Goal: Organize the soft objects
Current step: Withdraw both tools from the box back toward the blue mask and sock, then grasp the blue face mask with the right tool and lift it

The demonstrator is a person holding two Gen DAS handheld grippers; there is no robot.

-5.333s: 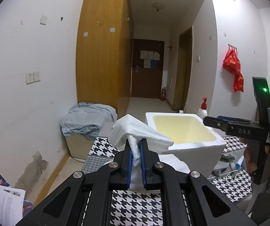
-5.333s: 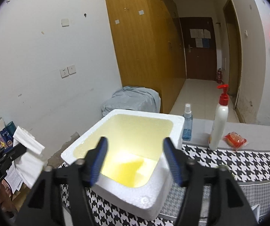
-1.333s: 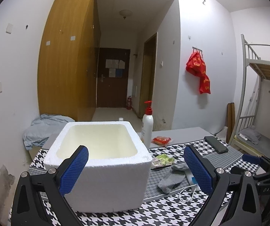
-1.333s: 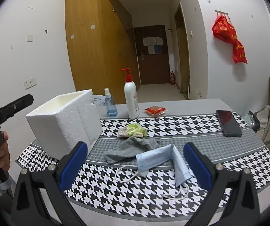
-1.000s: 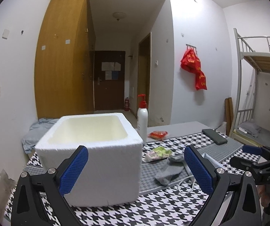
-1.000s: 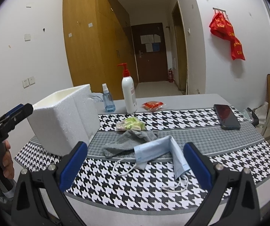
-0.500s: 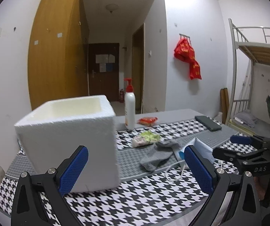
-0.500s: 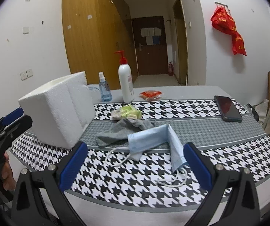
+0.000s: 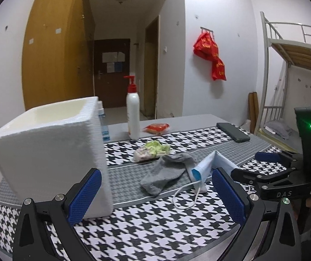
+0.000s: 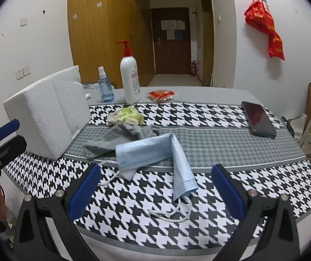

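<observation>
A white foam box [image 9: 46,143] stands on the left of the houndstooth table; it also shows in the right wrist view [image 10: 46,111]. A blue face mask [image 10: 155,150] lies folded at the table's middle, over a grey sock [image 10: 120,137]. A green-and-pink soft bundle [image 10: 126,115] lies behind the sock. The mask [image 9: 207,167], sock [image 9: 168,174] and bundle [image 9: 153,150] also show in the left wrist view. My left gripper [image 9: 155,198] is open and empty, low by the box's near corner. My right gripper [image 10: 155,189] is open and empty, just in front of the mask.
A white pump bottle [image 10: 130,80], a blue spray bottle [image 10: 105,87] and a red packet [image 10: 162,94] stand at the table's back. A black phone [image 10: 258,118] lies at the right. A metal bunk bed [image 9: 285,65] stands beyond the table's right end.
The left gripper held a white cloth by the box 5.3 s ago and is now open and empty. Both grippers have dropped lower and moved towards the mask and sock.
</observation>
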